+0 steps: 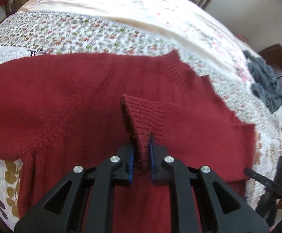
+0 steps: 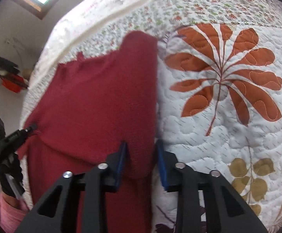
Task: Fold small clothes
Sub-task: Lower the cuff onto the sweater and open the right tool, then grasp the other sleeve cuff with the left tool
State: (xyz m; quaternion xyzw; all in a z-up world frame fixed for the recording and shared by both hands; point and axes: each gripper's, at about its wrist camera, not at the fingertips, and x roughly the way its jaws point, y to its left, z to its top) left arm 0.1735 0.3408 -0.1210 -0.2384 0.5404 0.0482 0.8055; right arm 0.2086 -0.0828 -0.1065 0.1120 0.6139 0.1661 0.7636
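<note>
A dark red knit sweater (image 1: 63, 97) lies spread on the quilted bedspread (image 1: 82, 33). In the left wrist view my left gripper (image 1: 142, 141) is shut on the sweater's ribbed sleeve cuff (image 1: 141, 112), which it holds over the body of the sweater. The right gripper (image 1: 247, 170) touches the sweater's edge at the right. In the right wrist view my right gripper (image 2: 141, 145) is closed on a thick fold of the sweater (image 2: 102, 97), with fabric filling the gap between its blue pads. The left gripper (image 2: 31, 129) shows at the sweater's left side.
A dark grey knit garment (image 1: 265, 81) lies at the bed's right edge beside dark wooden furniture (image 1: 277, 54). The quilt (image 2: 218, 136) with its large orange leaf print stretches right of the sweater. A gloved hand with a pink sleeve (image 2: 8, 209) holds the left gripper.
</note>
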